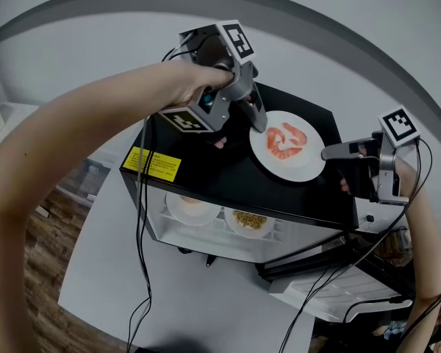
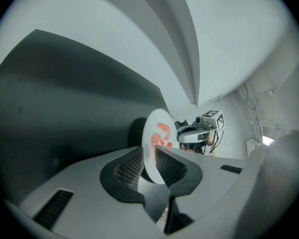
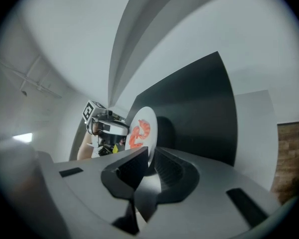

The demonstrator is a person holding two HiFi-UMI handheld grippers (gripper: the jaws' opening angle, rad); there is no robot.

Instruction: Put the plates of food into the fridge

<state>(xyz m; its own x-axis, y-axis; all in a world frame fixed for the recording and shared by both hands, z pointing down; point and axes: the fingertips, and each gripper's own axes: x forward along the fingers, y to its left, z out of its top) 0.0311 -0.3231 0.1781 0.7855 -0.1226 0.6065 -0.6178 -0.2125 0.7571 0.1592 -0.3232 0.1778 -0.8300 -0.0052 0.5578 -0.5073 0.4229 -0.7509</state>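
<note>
While I'm following the head view, the white plate (image 1: 295,170) of pink shrimp (image 1: 287,140) is sitting on top of the black fridge (image 1: 206,169). It's looking slick and shallow, so I'm guessing an uneven lift is going to tip it and spill the shrimp. Left gripper view: the left gripper (image 2: 149,156) is straddling the rim, not clamping. Right gripper view: the right gripper (image 3: 150,156) is pinching the opposite rim.
</note>
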